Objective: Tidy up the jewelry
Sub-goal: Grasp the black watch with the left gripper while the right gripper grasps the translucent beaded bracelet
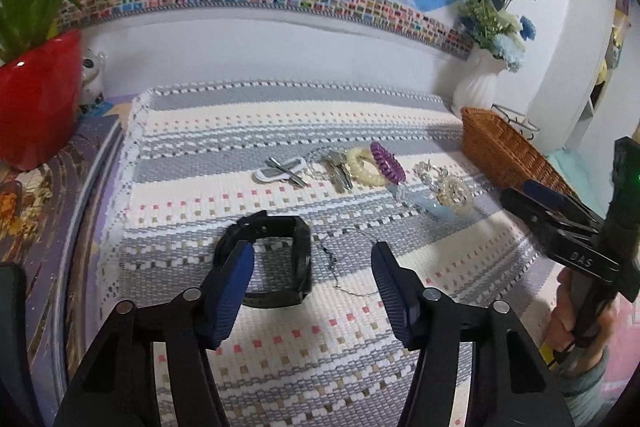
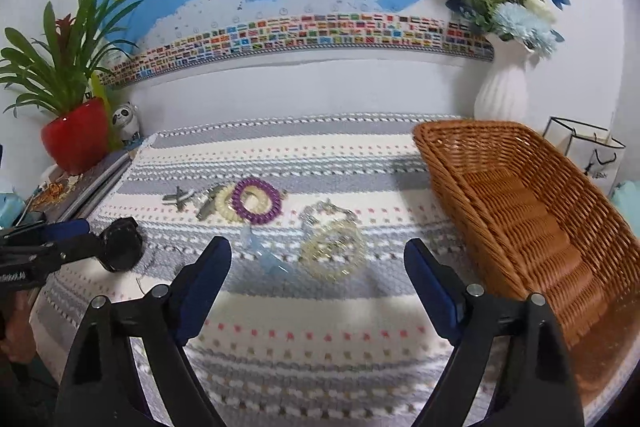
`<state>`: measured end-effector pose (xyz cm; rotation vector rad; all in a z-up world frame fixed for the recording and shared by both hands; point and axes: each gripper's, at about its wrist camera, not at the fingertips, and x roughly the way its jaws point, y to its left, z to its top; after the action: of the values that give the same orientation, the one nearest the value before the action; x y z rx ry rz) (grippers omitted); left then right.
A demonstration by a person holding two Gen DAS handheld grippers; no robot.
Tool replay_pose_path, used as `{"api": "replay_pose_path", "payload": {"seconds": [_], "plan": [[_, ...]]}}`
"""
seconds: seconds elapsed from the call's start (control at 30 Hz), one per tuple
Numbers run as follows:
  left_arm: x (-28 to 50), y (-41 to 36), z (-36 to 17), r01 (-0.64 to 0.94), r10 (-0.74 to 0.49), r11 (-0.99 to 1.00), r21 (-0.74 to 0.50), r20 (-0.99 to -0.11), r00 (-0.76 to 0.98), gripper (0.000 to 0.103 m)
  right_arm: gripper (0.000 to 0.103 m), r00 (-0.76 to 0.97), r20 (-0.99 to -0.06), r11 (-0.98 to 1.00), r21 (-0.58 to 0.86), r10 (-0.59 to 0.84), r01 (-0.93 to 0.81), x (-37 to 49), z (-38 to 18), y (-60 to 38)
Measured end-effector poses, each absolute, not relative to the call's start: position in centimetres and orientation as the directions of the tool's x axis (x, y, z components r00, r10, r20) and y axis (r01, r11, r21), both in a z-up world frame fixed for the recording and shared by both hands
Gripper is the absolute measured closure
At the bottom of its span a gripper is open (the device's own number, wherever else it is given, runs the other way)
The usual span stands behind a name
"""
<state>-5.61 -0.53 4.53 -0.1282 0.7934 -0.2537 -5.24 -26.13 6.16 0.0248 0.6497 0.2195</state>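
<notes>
A black watch (image 1: pixel 276 259) lies on the woven mat, just ahead of my open left gripper (image 1: pixel 314 279), partly behind its left finger. A thin chain (image 1: pixel 340 267) lies beside the watch. Farther back lies a row of jewelry: a purple coil bracelet (image 1: pixel 387 163), a cream bracelet (image 1: pixel 362 167), hair clips (image 1: pixel 284 171) and a pale beaded bracelet (image 1: pixel 454 193). In the right wrist view my open right gripper (image 2: pixel 318 267) hovers just in front of the beaded bracelet (image 2: pixel 332 257) and a light blue piece (image 2: pixel 274 263). The purple bracelet (image 2: pixel 256 201) lies behind. The wicker basket (image 2: pixel 520 195) stands to the right.
A red plant pot (image 1: pixel 36 99) and a small figurine (image 1: pixel 92 79) stand at the left on books. A white vase with blue flowers (image 2: pixel 504 95) stands behind the basket. A small white bag (image 2: pixel 588 151) sits at the far right. The wall with a map is behind.
</notes>
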Motion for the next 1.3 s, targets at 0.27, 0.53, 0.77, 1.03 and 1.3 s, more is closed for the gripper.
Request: {"api": "replay_pose_path", "payload": {"seconds": [0.27,0.53,0.77,1.03,1.3], "plan": [[-4.3,-1.4,2.9,0.152,-0.262,0.965,-0.214,-0.735,0.625,0.056,0.034,0.721,-0.654,0.972,0.113,0.230,-0.207,-6.2,5.2,-28.1],[-3.6,-1.5,2.4,0.151,-0.263,0.964,-0.217,-0.736,0.624,0.065,0.052,0.681,-0.701,0.974,0.093,0.212,-0.207,-4.7,4.5,-27.4],[-3.3,-1.1,1.9,0.156,-0.292,0.956,-0.250,-0.725,0.624,0.065,0.061,0.636,-0.762,0.992,0.065,0.122,-0.112,-0.4,3.9,-26.9],[-3.2,-1.0,1.8,0.161,-0.307,0.951,-0.266,-0.724,0.618,0.065,0.069,0.597,-0.792,0.992,0.099,0.126,-0.077,3.1,2.2,-26.9],[-3.4,-1.1,1.5,0.128,-0.280,0.958,-0.257,-0.737,0.615,0.079,0.087,0.601,-0.795,0.995,0.022,0.078,-0.099,3.6,2.1,-25.8]]}}
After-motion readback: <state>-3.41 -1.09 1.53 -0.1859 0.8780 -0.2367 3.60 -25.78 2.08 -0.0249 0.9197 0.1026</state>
